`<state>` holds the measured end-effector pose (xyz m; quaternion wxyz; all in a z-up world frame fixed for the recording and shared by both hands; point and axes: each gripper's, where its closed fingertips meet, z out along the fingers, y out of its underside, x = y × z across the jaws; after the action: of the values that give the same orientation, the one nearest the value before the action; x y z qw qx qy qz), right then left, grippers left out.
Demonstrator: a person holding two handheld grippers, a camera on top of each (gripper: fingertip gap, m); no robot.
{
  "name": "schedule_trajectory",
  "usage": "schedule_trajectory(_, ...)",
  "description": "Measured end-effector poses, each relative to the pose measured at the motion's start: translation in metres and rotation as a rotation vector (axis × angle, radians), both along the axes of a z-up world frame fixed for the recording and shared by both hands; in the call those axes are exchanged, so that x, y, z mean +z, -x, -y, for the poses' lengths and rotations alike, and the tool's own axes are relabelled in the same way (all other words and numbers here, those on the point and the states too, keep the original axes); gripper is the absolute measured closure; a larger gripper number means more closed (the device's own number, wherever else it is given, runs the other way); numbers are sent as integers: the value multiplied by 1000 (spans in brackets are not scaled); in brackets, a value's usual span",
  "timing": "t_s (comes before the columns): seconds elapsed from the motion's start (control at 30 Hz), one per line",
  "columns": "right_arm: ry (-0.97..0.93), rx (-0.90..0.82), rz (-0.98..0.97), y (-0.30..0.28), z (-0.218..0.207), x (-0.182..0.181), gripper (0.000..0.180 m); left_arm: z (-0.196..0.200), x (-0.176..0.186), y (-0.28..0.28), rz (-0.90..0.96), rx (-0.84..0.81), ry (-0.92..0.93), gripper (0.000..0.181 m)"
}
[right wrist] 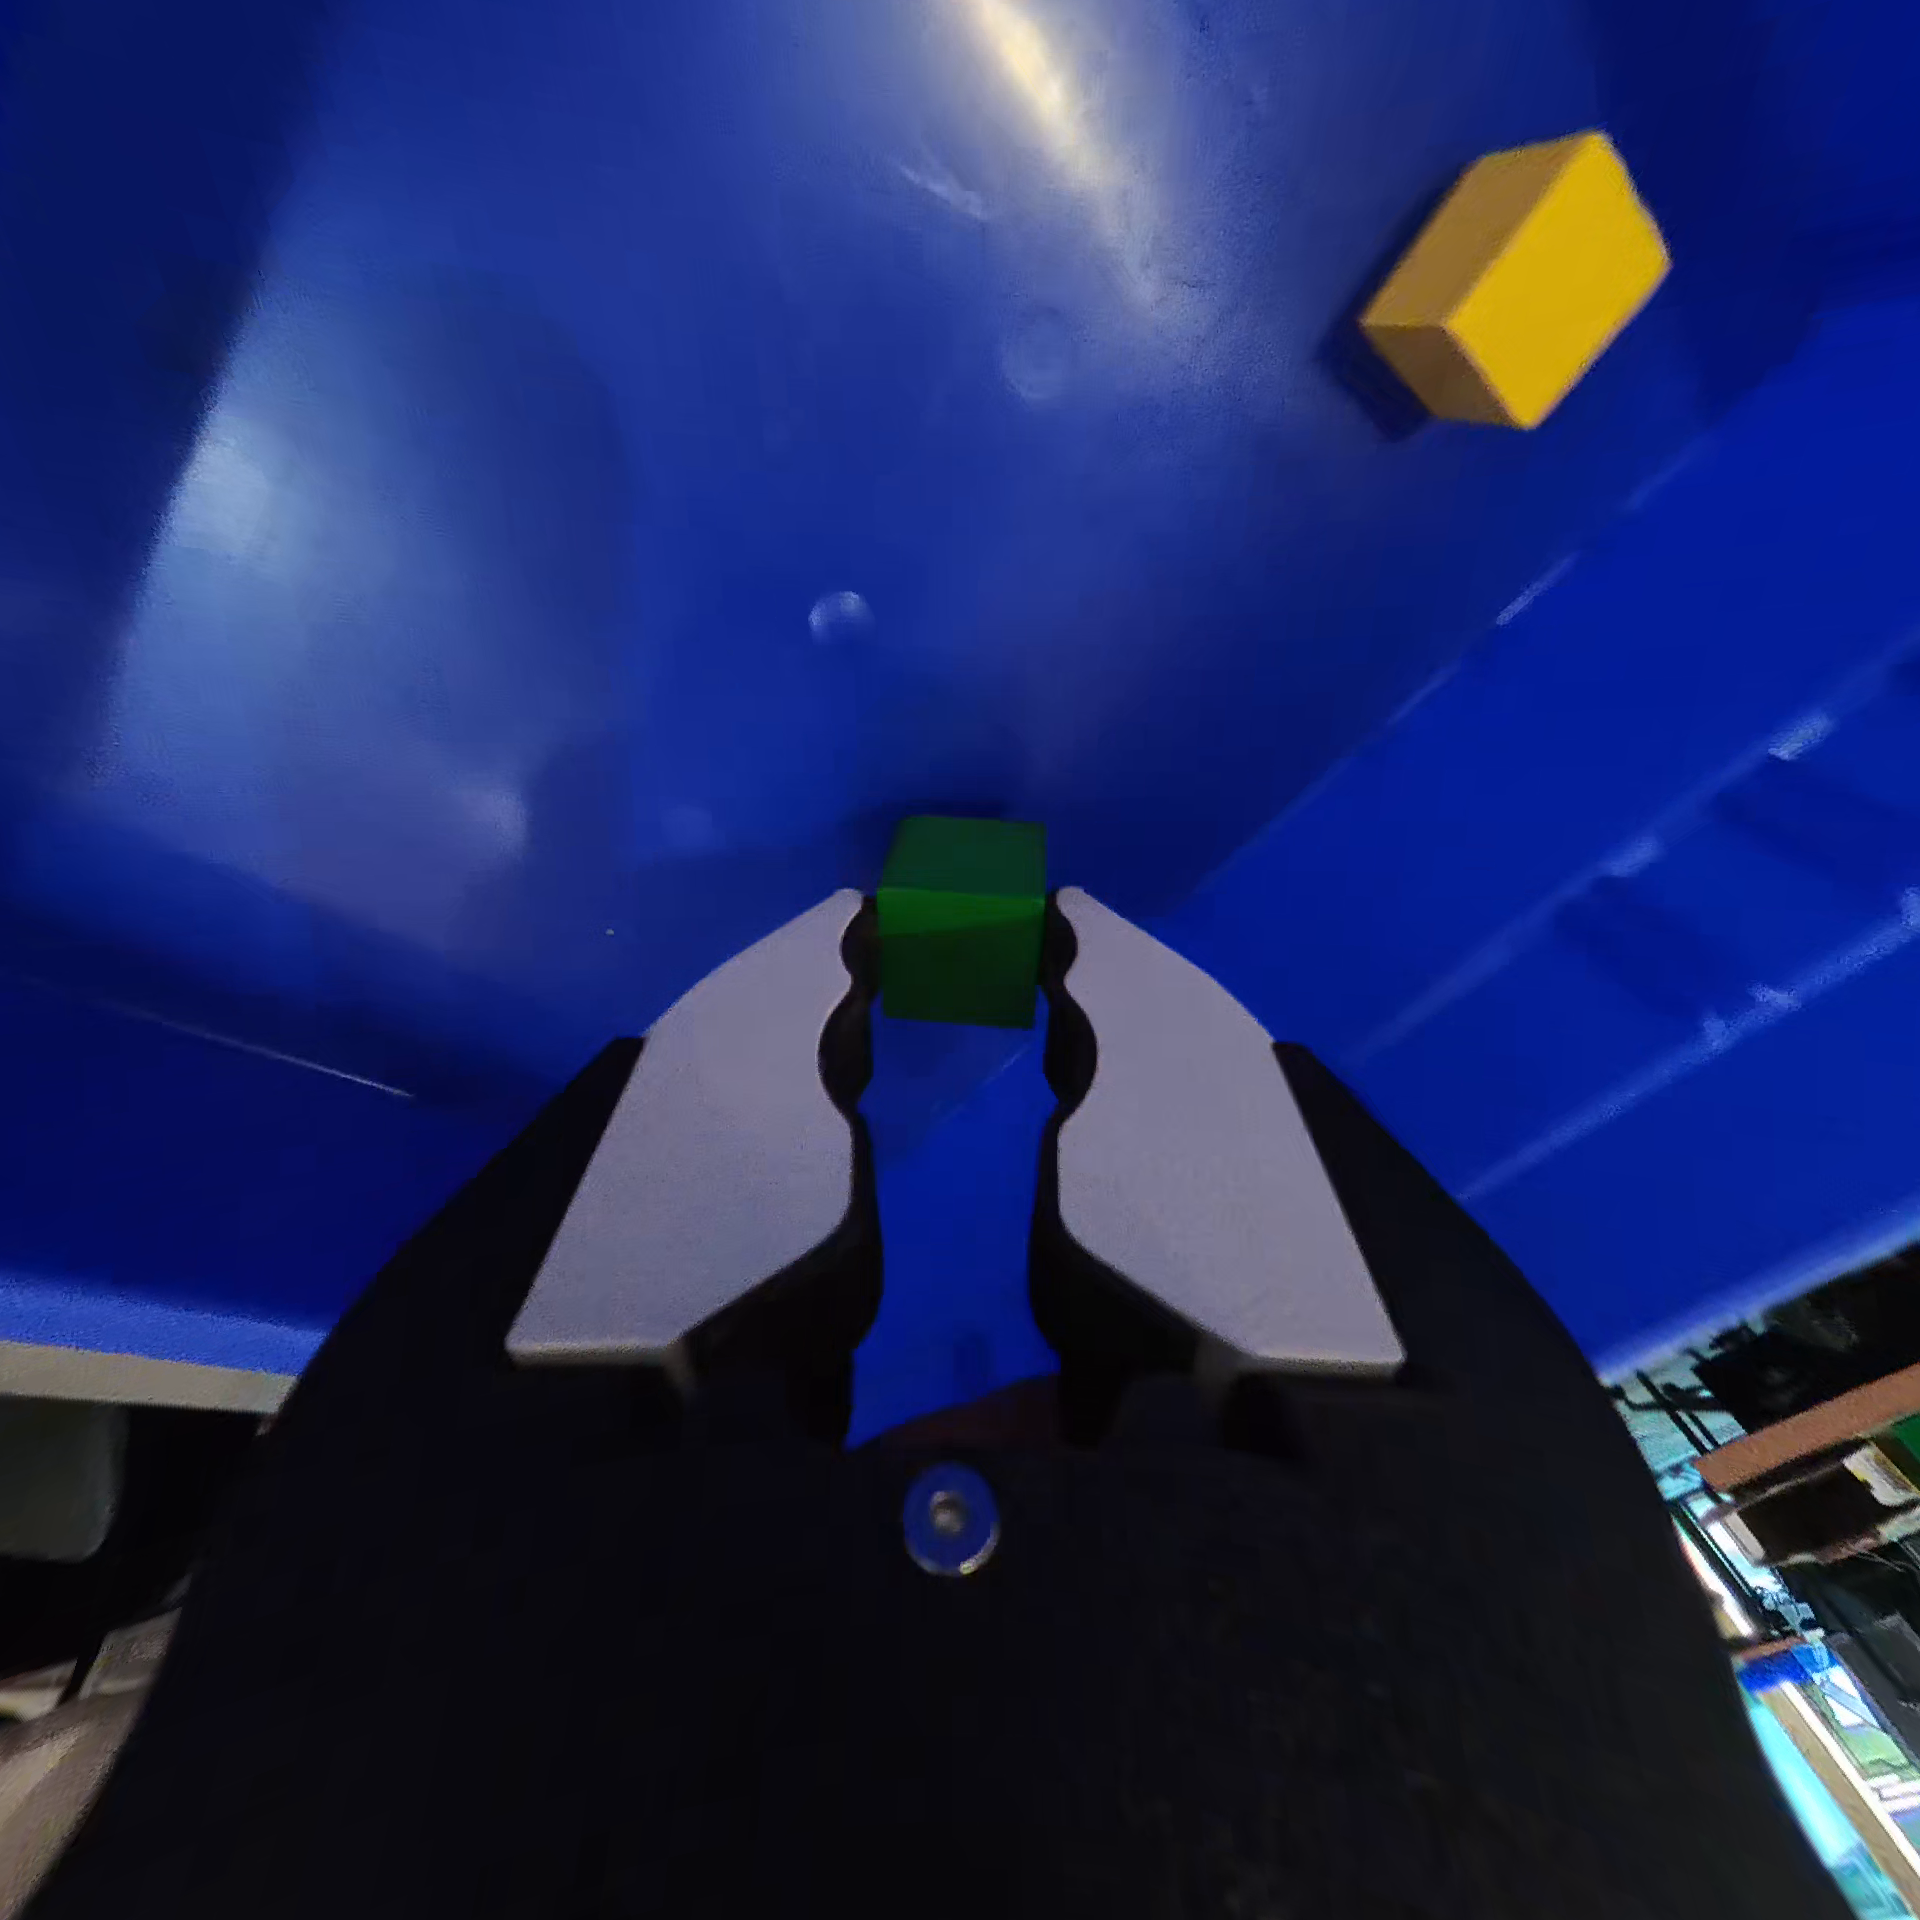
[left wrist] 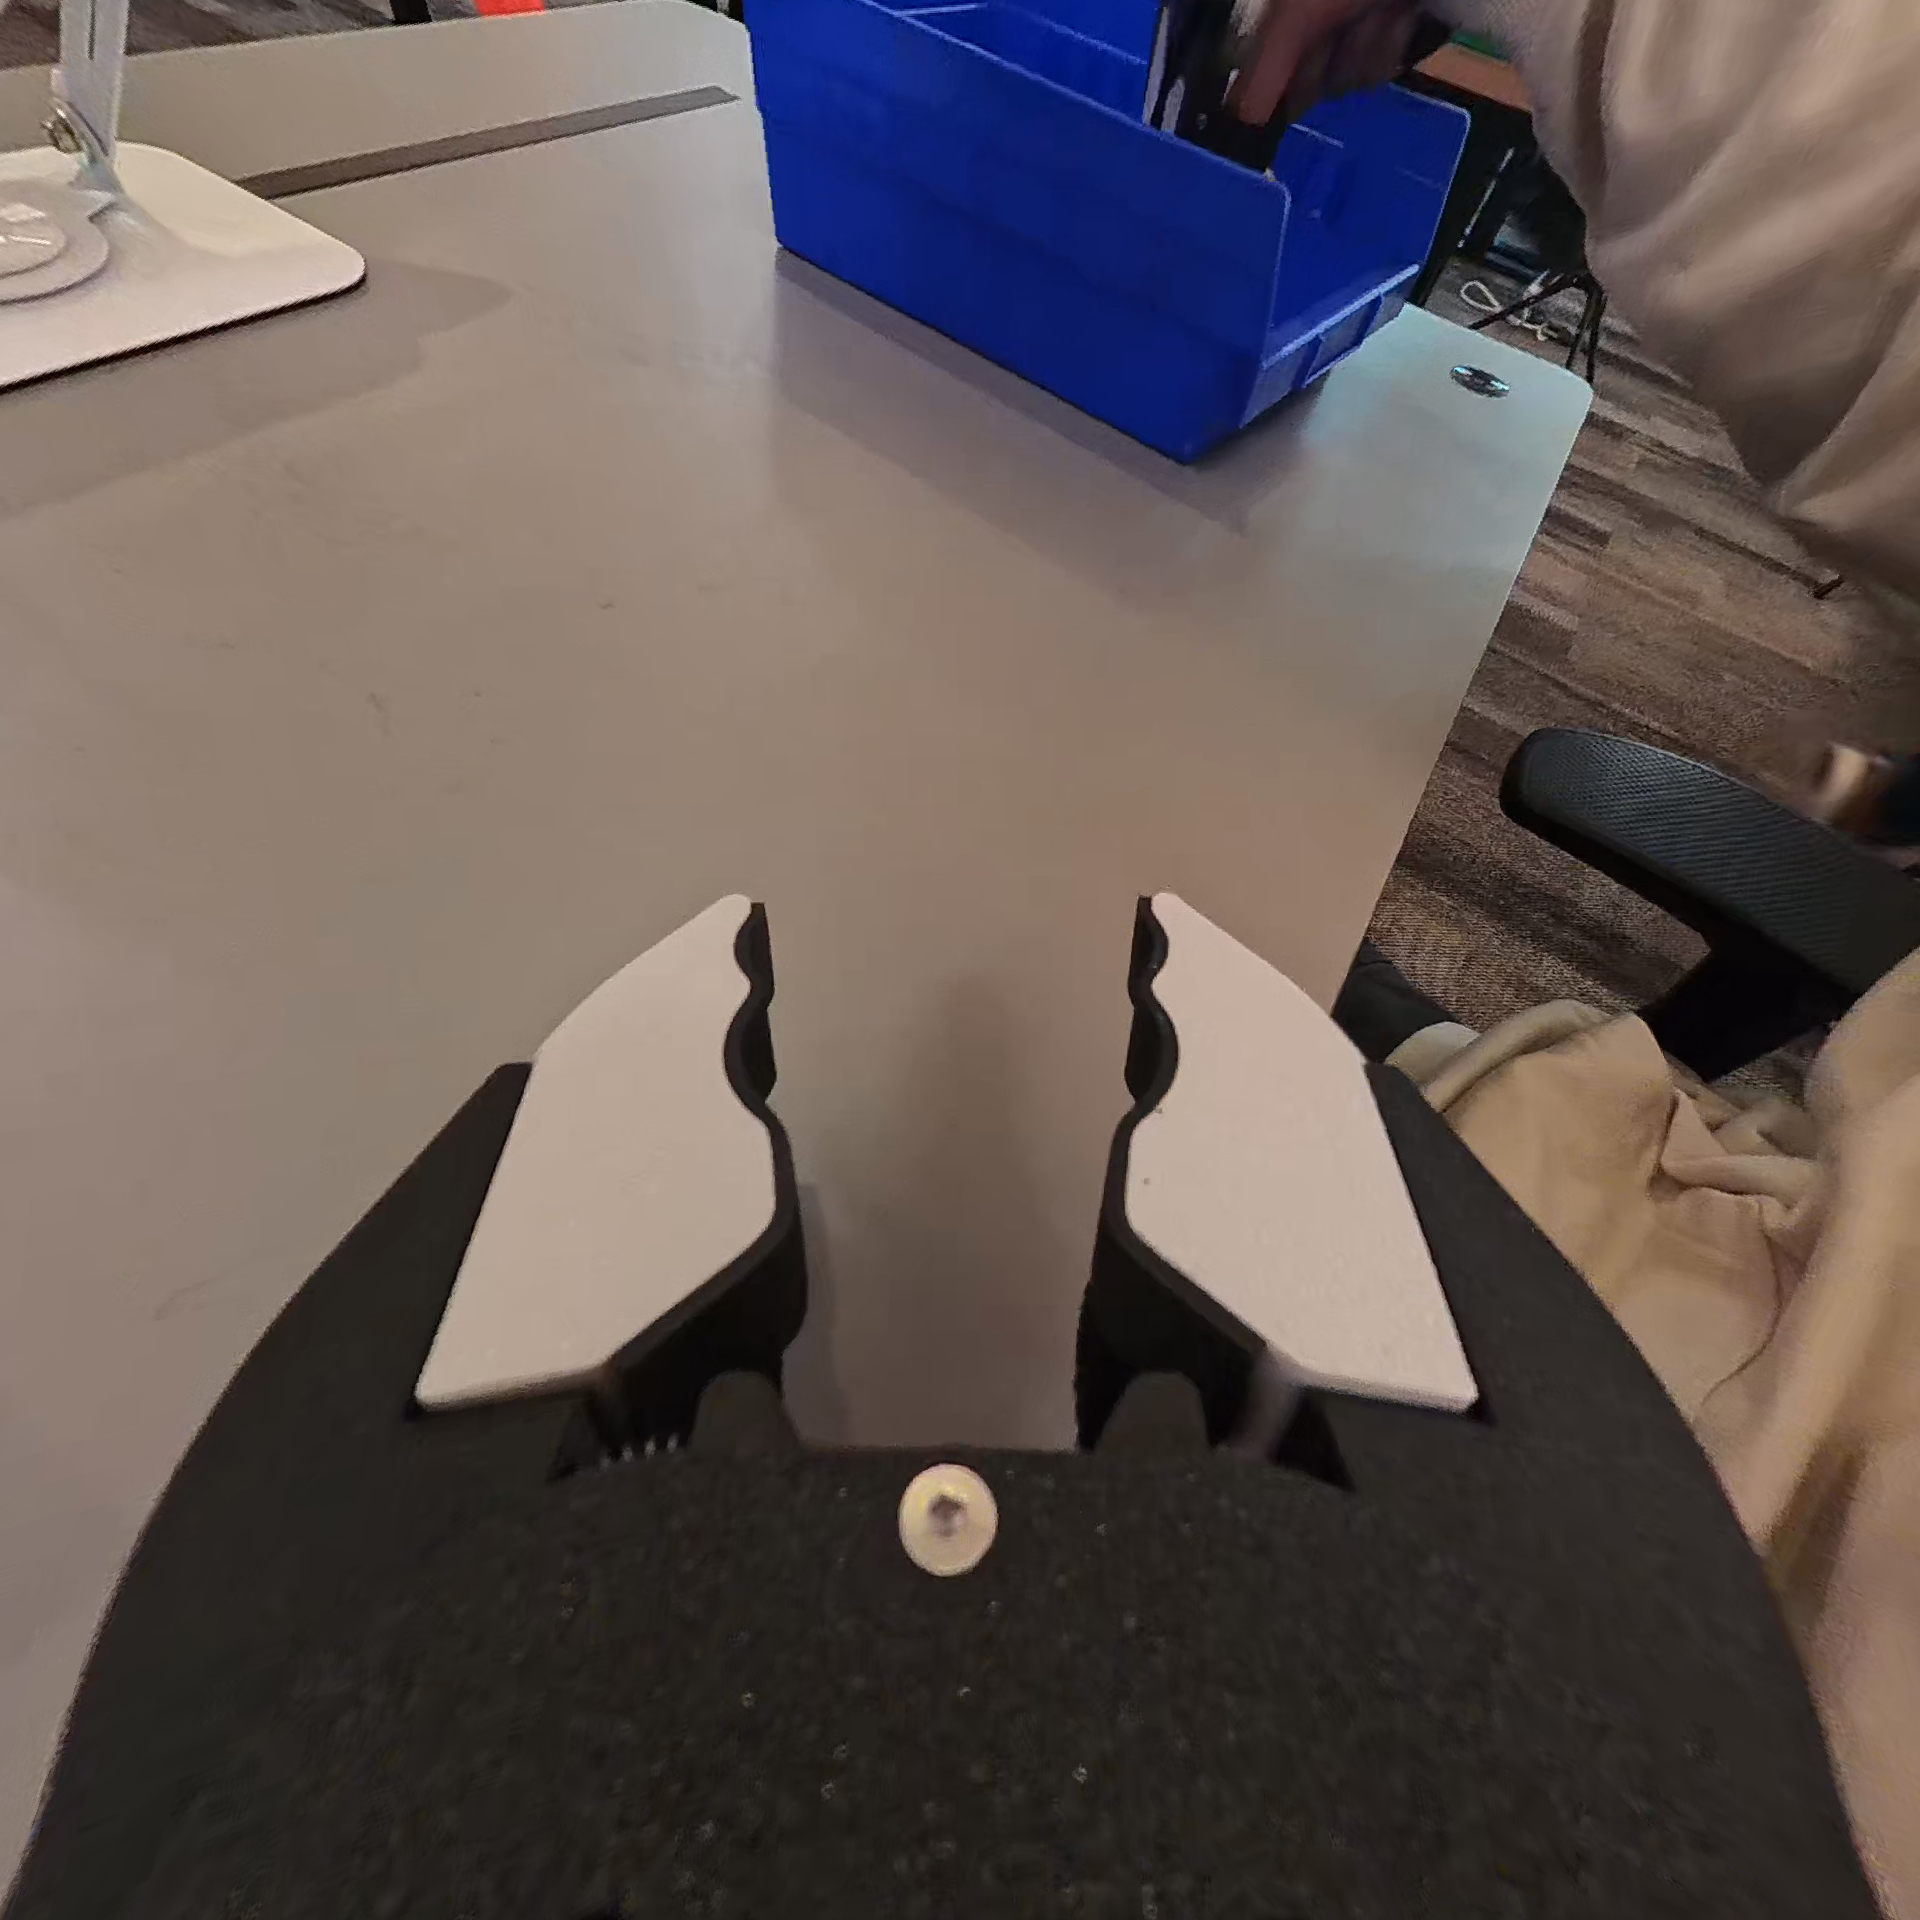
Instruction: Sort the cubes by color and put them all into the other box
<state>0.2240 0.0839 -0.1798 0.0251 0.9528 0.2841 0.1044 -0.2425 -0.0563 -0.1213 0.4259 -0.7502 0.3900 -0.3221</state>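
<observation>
My right gripper is inside a blue box and is shut on a green cube, held at the fingertips just above the box floor near a side wall. A yellow cube lies on the box floor farther off at the upper right. My left gripper is open and empty, low over the grey table. In the left wrist view a blue box stands at the table's far right, with the other gripper and a hand reaching into it.
A white stand base sits at the table's far left. The table's right edge runs close to my left gripper. A black office chair and a person's beige clothing are at the right. Left tips to right tips: about 50 centimeters.
</observation>
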Motion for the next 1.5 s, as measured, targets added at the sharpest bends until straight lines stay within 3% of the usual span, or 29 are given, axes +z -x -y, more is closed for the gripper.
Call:
schedule_trajectory(0.07,6,0,9,1,-3,-4,150,-2,-3,2,-2,4,11,114)
schedule_trajectory(0.17,-40,7,8,1,-5,4,136,-3,-7,6,17,11,52,114)
schedule_trajectory(0.23,-188,14,6,6,-9,34,134,-8,-6,11,28,38,56,114)
schedule_trajectory(0.3,-470,53,-80,40,-14,82,135,-18,-4,20,18,97,29,114)
schedule_trajectory(0.37,-795,115,-303,111,-6,132,137,-29,-3,29,15,162,6,114)
schedule_trajectory(0.43,-1022,159,-655,198,23,162,141,-36,-4,34,29,201,15,114)
schedule_trajectory(0.5,-1021,169,-1065,282,66,156,143,-40,-6,37,38,222,34,115)
schedule_trajectory(0.57,-923,129,-1247,336,93,121,144,-43,-8,39,36,240,45,115)
schedule_trajectory(0.67,-921,154,-1173,362,107,76,144,-44,-8,42,24,257,41,115)
schedule_trajectory(0.97,-902,127,-1247,373,122,73,150,-27,2,57,-24,264,56,116)
schedule_trajectory(1.13,-897,159,-1226,373,124,72,151,-19,24,115,-108,288,97,118)
schedule_trajectory(1.27,-926,223,-1172,376,127,72,152,-44,45,187,-289,375,111,123)
schedule_trajectory(1.4,-950,288,-1129,379,128,72,152,-91,36,242,-569,321,146,123)
schedule_trajectory(1.5,-942,293,-1134,381,128,72,152,-131,20,261,-611,288,252,123)
